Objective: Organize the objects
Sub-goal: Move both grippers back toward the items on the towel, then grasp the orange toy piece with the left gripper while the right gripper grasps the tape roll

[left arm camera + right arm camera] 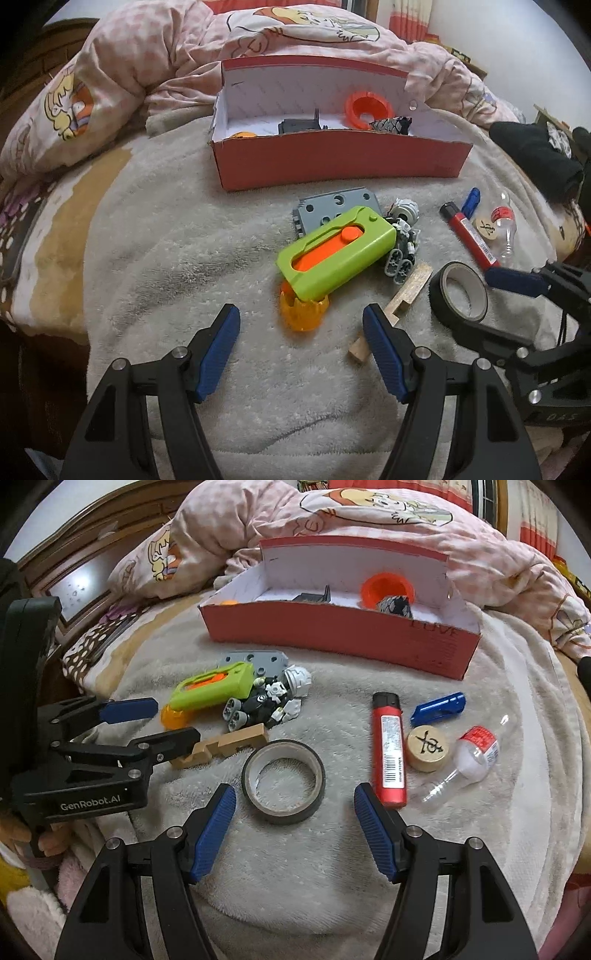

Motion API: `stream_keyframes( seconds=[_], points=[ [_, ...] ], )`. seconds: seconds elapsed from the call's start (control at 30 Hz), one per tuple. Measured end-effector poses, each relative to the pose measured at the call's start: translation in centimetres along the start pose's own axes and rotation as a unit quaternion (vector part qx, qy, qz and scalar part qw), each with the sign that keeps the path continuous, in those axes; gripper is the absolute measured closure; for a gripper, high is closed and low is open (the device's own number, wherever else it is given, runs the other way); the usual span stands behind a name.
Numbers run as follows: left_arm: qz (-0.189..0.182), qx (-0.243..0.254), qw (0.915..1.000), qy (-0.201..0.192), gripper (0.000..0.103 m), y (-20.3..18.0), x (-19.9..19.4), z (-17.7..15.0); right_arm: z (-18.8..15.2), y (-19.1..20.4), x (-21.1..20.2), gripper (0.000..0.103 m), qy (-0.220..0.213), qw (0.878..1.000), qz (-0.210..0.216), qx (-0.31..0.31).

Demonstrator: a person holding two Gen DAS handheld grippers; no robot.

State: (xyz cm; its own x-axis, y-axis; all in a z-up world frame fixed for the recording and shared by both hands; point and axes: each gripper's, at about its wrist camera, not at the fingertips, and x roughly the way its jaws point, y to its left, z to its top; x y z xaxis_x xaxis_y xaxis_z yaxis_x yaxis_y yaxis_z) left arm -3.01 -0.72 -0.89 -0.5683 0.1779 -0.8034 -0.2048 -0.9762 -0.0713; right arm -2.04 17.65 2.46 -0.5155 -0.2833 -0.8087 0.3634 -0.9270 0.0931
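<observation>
My left tongs (301, 325) and right tongs (294, 804) are both wide open and hold nothing. The green toy (336, 251) lies on a pile mid-blanket (166, 258), near the red box (340, 162). If I grab it crooked, it may slip and knock the orange cup (303, 312) under it.

A box (332, 635) stands at the back of the blanket (166, 258), in front of a bunched quilt (155, 66). In the box lie a cup (386, 587) on its side at the right, a patterned lump (395, 605) just before it, a dark part (299, 125) in the middle and a ball (242, 135) at the left. Before the box, a slider case (336, 251) lies on a plate (332, 206) and over a small cap (304, 310). A toy figure (269, 698) touches its right side. A wooden block (221, 747) lies before them, and a tape roll (283, 781) to the block's right. Further right lie a marker (389, 749), a clip (437, 707), a wooden disc (428, 749) and a small bottle (469, 764).
</observation>
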Motion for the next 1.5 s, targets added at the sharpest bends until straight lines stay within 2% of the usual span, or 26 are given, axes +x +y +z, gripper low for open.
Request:
stream_keyframes(
  seconds=[0.07,0.13,0.2,0.37,0.47,0.53,0.57,0.6,0.97,1.23,1.5],
  points=[
    [-0.005,-0.004,1.0,-0.002,0.035,0.1,0.1,0.0,0.0,-0.1,0.3,0.035,0.004,1.0,0.004,0.004],
    [-0.007,-0.002,1.0,-0.003,0.043,0.1,0.1,0.0,0.0,-0.3,0.5,0.035,0.004,1.0,0.004,0.008],
    [-0.008,0.001,1.0,-0.004,0.045,-0.1,0.1,0.0,0.1,-0.4,0.6,0.035,0.003,1.0,0.007,0.012],
    [0.006,0.007,0.9999,-0.006,0.052,-0.3,0.4,0.0,-0.1,0.0,0.9,0.035,-0.003,1.0,-0.006,0.01],
    [0.011,0.006,0.9999,-0.008,0.065,-0.2,0.2,-0.1,-0.1,0.3,1.0,0.039,-0.007,1.0,-0.02,0.005],
    [0.005,0.007,0.9999,-0.008,0.078,-0.2,0.1,-0.1,-0.2,0.3,0.9,0.045,-0.012,1.0,-0.023,0.006],
    [0.002,0.007,0.9999,-0.008,0.079,-0.2,0.0,-0.1,-0.1,0.2,0.9,0.05,-0.013,1.0,-0.025,0.007],
    [0.001,0.009,0.9999,-0.008,0.079,-0.2,0.0,-0.1,-0.1,0.2,0.8,0.054,-0.014,1.0,-0.026,0.008],
    [-0.011,0.014,0.9998,-0.01,0.08,-0.6,-0.9,-0.1,-0.3,-0.1,0.5,0.054,-0.024,0.999,-0.016,0.014],
    [-0.022,0.028,0.9988,-0.034,0.08,-1.7,-2.7,0.1,-0.3,0.1,-0.2,0.054,-0.036,0.999,-0.012,0.011],
    [-0.023,0.025,0.9987,-0.038,0.08,-1.8,-3.1,0.4,-0.1,0.3,-1.3,0.054,-0.053,0.999,-0.006,0.009]
  ],
)
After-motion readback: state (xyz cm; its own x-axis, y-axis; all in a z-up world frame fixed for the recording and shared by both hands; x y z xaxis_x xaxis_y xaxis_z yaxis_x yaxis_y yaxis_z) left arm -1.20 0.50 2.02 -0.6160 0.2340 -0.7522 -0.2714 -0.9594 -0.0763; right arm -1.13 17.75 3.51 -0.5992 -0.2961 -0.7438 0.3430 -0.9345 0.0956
